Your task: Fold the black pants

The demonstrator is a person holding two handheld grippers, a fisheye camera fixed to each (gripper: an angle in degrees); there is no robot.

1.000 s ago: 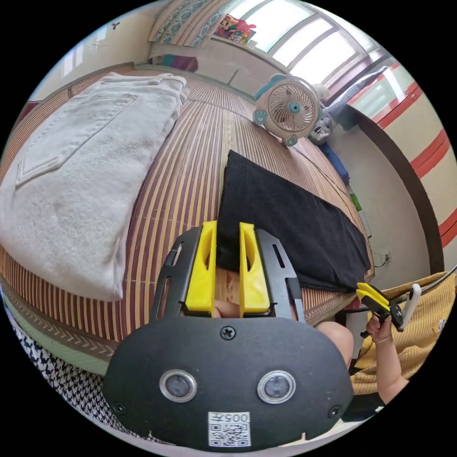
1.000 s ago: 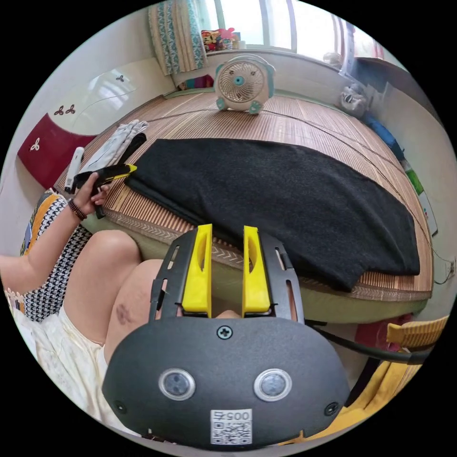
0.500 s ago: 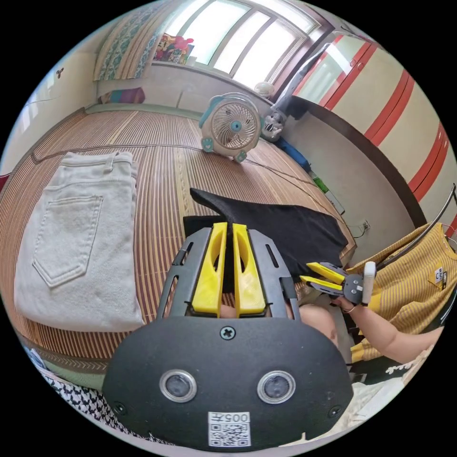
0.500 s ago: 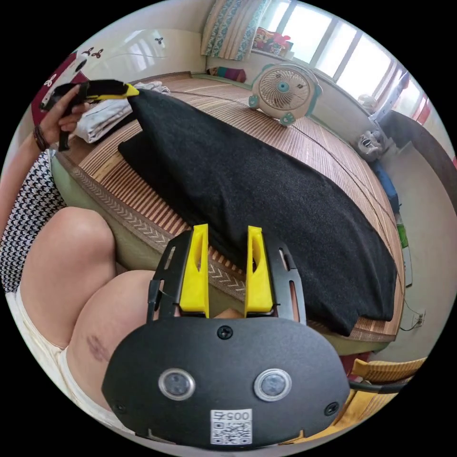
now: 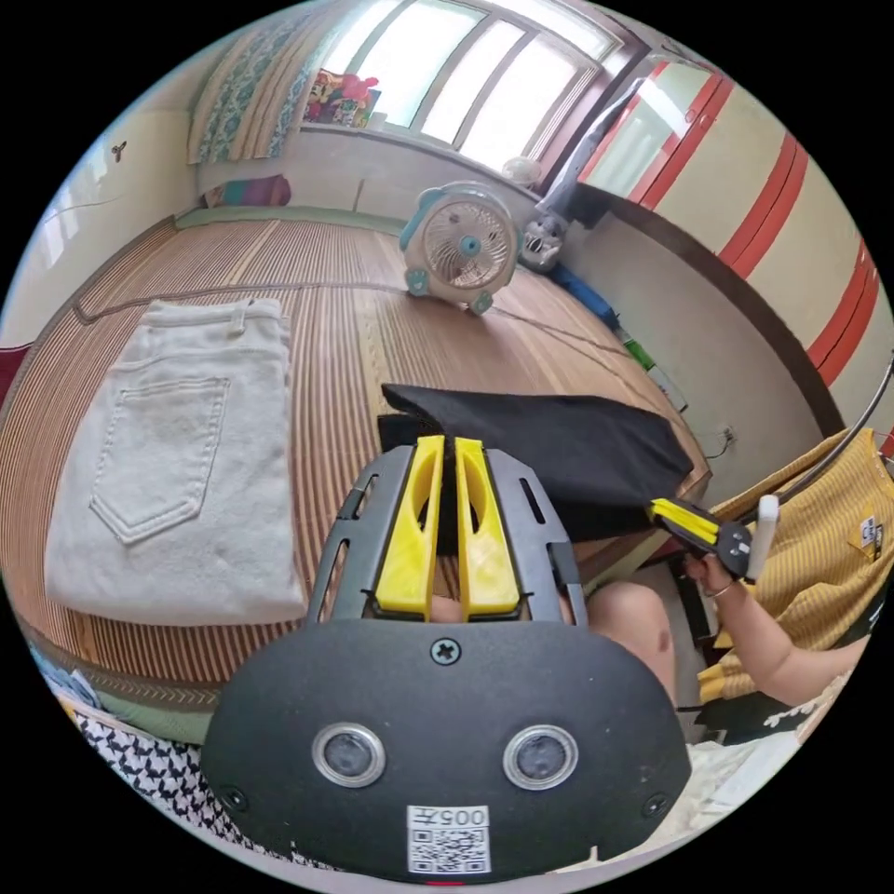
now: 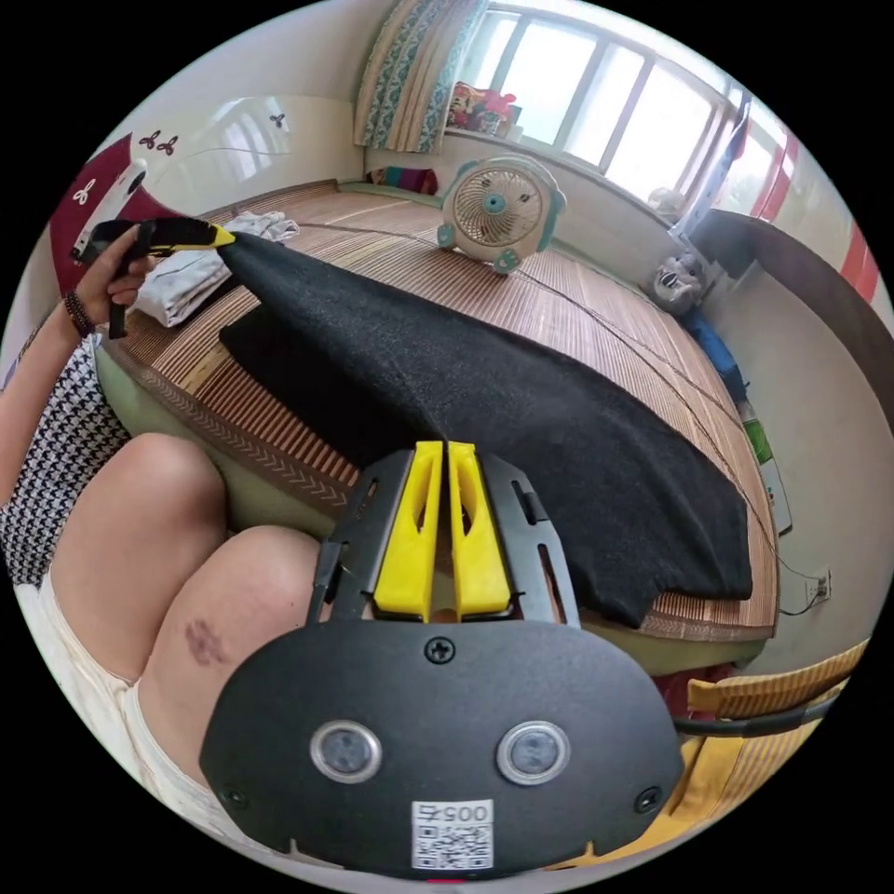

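Note:
The black pants [image 6: 521,400] lie lengthwise along the near side of a bamboo mat [image 6: 596,307]. My right gripper [image 6: 445,449] is shut on their near edge, where the cloth rises to a small peak between the yellow jaws. At the left, my left gripper [image 6: 216,238] holds one end of the pants up off the mat, so the fabric slopes down from it. In the left gripper view, that left gripper [image 5: 445,443] is shut on the raised black pants [image 5: 568,447], and the right gripper [image 5: 669,512] pinches their far edge.
Folded white jeans [image 5: 177,456] lie to the left of the pants on the mat [image 5: 345,317]. A small fan [image 6: 500,209] stands at the back. The person's knees [image 6: 186,521] press against the bed's front edge. A yellow striped garment [image 5: 819,568] hangs at the right.
The right gripper's jaws were apart near the bed's front edge; they have now shut on the pants' near edge. The left gripper keeps its end of the pants lifted.

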